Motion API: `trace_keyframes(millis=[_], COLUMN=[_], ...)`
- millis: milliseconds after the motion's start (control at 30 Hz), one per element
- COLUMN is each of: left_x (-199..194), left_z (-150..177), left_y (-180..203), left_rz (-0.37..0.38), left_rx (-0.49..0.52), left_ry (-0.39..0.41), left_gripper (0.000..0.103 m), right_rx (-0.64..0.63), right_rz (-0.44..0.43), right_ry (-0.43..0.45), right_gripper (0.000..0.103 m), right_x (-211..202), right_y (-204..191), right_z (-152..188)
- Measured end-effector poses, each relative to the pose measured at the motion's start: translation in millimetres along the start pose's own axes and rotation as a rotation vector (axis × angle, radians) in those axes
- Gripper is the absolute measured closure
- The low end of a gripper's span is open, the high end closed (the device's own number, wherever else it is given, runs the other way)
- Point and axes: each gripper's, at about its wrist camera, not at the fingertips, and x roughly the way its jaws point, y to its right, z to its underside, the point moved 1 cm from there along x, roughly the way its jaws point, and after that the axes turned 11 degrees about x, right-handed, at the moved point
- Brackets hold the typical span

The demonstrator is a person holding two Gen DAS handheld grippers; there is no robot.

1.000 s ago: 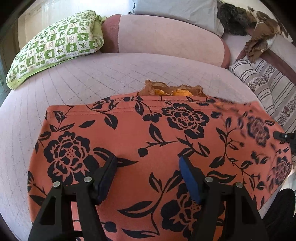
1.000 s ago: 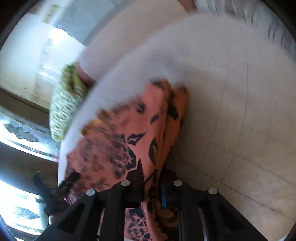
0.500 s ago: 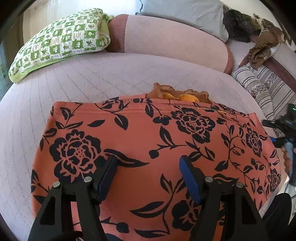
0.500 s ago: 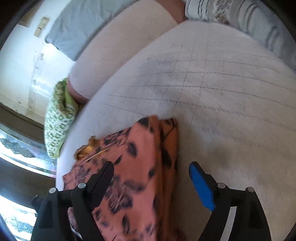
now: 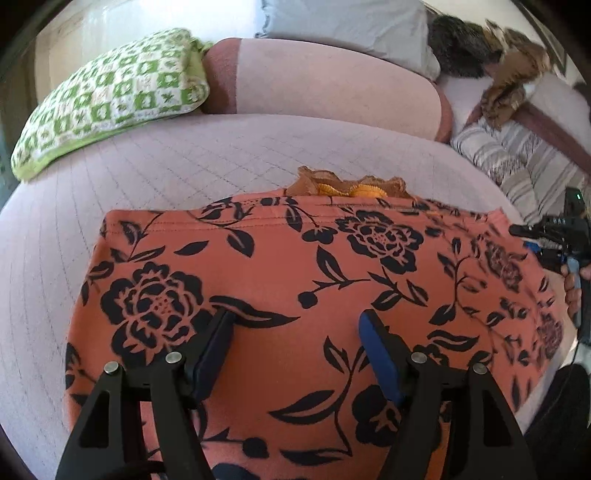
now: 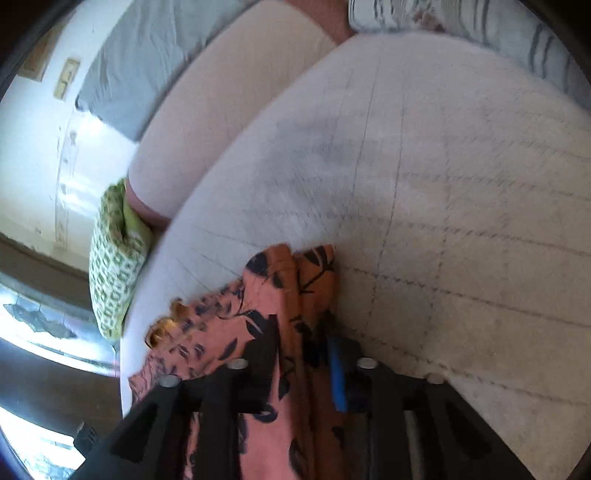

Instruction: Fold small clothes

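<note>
An orange garment (image 5: 280, 273) with black flowers lies flat on a pale quilted sofa seat (image 5: 184, 162). A frilly orange-brown piece (image 5: 347, 184) sticks out beyond its far edge. My left gripper (image 5: 295, 325) is open, hovering over the garment's near middle. My right gripper (image 6: 301, 339) sits at the garment's right edge (image 6: 291, 280), its jaws closed to a narrow gap around the folded fabric edge. It also shows in the left wrist view (image 5: 546, 240) at the garment's right end.
A green and white checked cushion (image 5: 110, 96) lies at the back left. The pink sofa backrest (image 5: 325, 85) runs behind. Striped cushions (image 5: 517, 162) and a brown heap of cloth (image 5: 509, 81) lie at the right. A grey pillow (image 5: 343, 22) rests on the backrest.
My right gripper was shut on the edge, opened wide half a second ago, and has now closed again on the garment's right edge. My left gripper stays open and nearly still.
</note>
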Motion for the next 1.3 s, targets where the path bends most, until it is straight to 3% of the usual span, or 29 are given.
trace_keyframes(millis=[133,200,233,267,300,333,367,467,533,567,733,800,867,1000,1067,1100,1167,1200,1267,1300], left_x=[-27.1,-45.6,-56.8,-65.9,-75.2,-84.8,-92.9,-110.2,-112.0,-112.6,-111.7,-101.9,-86.3,-95.7,-80.4,-78.9,-89.1,-97.2,-106.8,-110.5], left_z=[3.5,8.5,11.8,14.5,18.4,23.5,28.7,54.4,71.6,77.9,91.1,91.9,94.7,103.4,119.2,121.9,108.1,97.0,77.8,64.1], left_y=[-14.5,-21.1,-26.8,-33.1,-41.0,-51.7,-61.6,-96.0,-110.6,-115.0,-113.4,-111.8,-112.1,-108.5,-110.6,-113.3,-109.3,-106.0,-103.2,-104.1], left_rz=[0.009,0.007,0.006,0.008,0.008,0.003,-0.008,-0.021,0.014,0.032,0.115,0.139,0.129,0.093,0.080,0.091,0.085,0.075,0.061,0.037], left_rx=[-0.081,-0.102,-0.116,-0.132,-0.153,-0.182,-0.213,-0.327,-0.388,-0.413,-0.466,-0.479,-0.486,-0.521,-0.544,-0.565,-0.526,-0.492,-0.427,-0.388], left_ry=[0.036,0.065,0.083,0.097,0.109,0.116,0.122,0.112,0.082,0.072,0.044,0.011,-0.075,-0.055,-0.125,-0.117,-0.104,-0.077,-0.032,0.003], left_gripper=[0.032,0.032,0.032,0.032,0.032,0.032,0.032,0.031,0.032,0.032,0.032,0.043,0.103,0.100,0.097,0.097,0.092,0.085,0.047,0.042], right_rx=[-0.139,-0.170,-0.181,-0.187,-0.153,-0.119,-0.107,-0.187,-0.230,-0.247,-0.295,-0.321,-0.339,-0.314,-0.293,-0.291,-0.287,-0.285,-0.292,-0.293], right_rz=[0.012,-0.012,-0.005,0.051,0.184,0.191,0.141,0.123,0.081,0.066,-0.009,-0.019,0.002,0.047,0.054,0.053,0.042,0.032,0.020,0.017], right_ry=[0.101,0.078,0.030,-0.009,-0.032,-0.037,-0.017,0.063,0.095,0.100,0.053,0.020,-0.010,-0.080,-0.110,-0.106,-0.107,-0.114,-0.124,-0.124], right_gripper=[0.071,0.069,0.058,0.049,0.049,0.049,0.049,0.048,0.041,0.036,0.036,0.036,0.036,0.036,0.035,0.035,0.034,0.032,0.029,0.029], right_x=[-24.1,-18.2,-6.8,6.0,20.0,19.9,10.2,-21.4,-41.9,-48.6,-53.9,-43.8,-36.0,-9.6,1.3,3.3,3.1,2.8,4.8,5.1], right_y=[-34.2,-41.3,-39.6,-33.8,-20.1,-13.9,-14.5,-36.1,-51.8,-57.5,-80.5,-85.6,-86.7,-70.9,-59.7,-56.8,-56.4,-56.9,-56.4,-55.4], right_z=[4.7,6.4,6.4,5.7,3.3,2.1,3.5,15.5,29.3,36.9,82.7,99.9,112.4,124.6,127.1,127.5,126.9,126.1,125.4,125.6])
